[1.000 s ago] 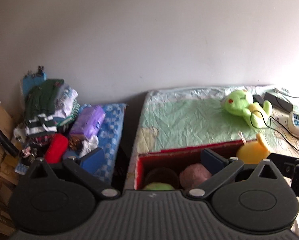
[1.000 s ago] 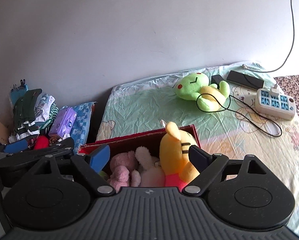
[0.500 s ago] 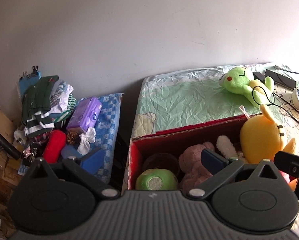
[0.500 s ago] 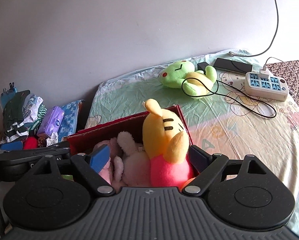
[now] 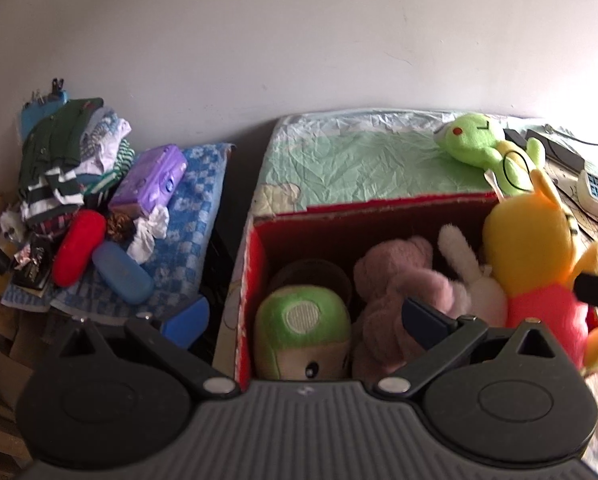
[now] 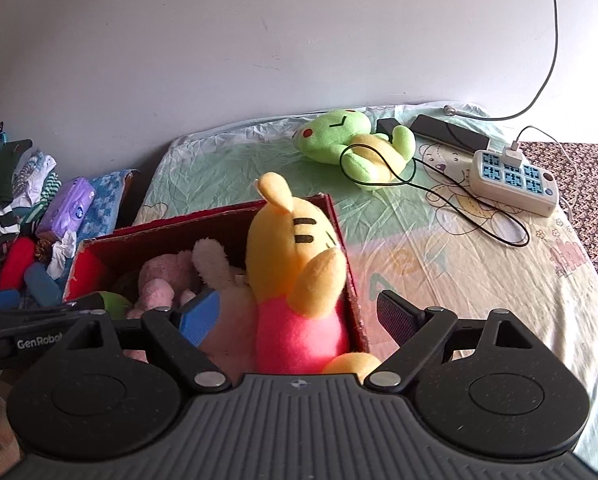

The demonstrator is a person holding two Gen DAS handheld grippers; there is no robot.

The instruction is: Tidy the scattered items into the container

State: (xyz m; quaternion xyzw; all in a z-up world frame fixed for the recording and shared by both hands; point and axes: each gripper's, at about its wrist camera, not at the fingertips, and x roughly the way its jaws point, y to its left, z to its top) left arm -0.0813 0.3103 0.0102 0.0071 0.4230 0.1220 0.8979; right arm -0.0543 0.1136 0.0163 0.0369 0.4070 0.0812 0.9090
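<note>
A red box [image 5: 379, 210] [image 6: 341, 236] sits on the bed. It holds a green mushroom plush [image 5: 301, 328], a pink plush [image 5: 395, 280] [image 6: 159, 280], a white plush [image 5: 467, 264] and a yellow bear in a pink shirt [image 5: 535, 256] [image 6: 299, 264] at its right end. My left gripper [image 5: 305, 320] is open over the box's left end. My right gripper [image 6: 299, 316] is open with a finger on each side of the yellow bear, not touching it. A green frog plush [image 5: 483, 148] [image 6: 351, 144] lies on the bed behind the box, with a black cable over it.
A white power strip [image 6: 515, 180], a black device [image 6: 451, 132] and cables lie at the bed's back right. Left of the bed, a blue checked cloth [image 5: 195, 200] carries a purple pack [image 5: 151, 184], a red pouch [image 5: 79, 248], a blue case [image 5: 121, 272] and piled clothes [image 5: 67, 152].
Both grippers have risen and tilted down, so more of the box's inside shows. The yellow bear now sits lower in the box, and my right gripper's fingers stand wider apart around it.
</note>
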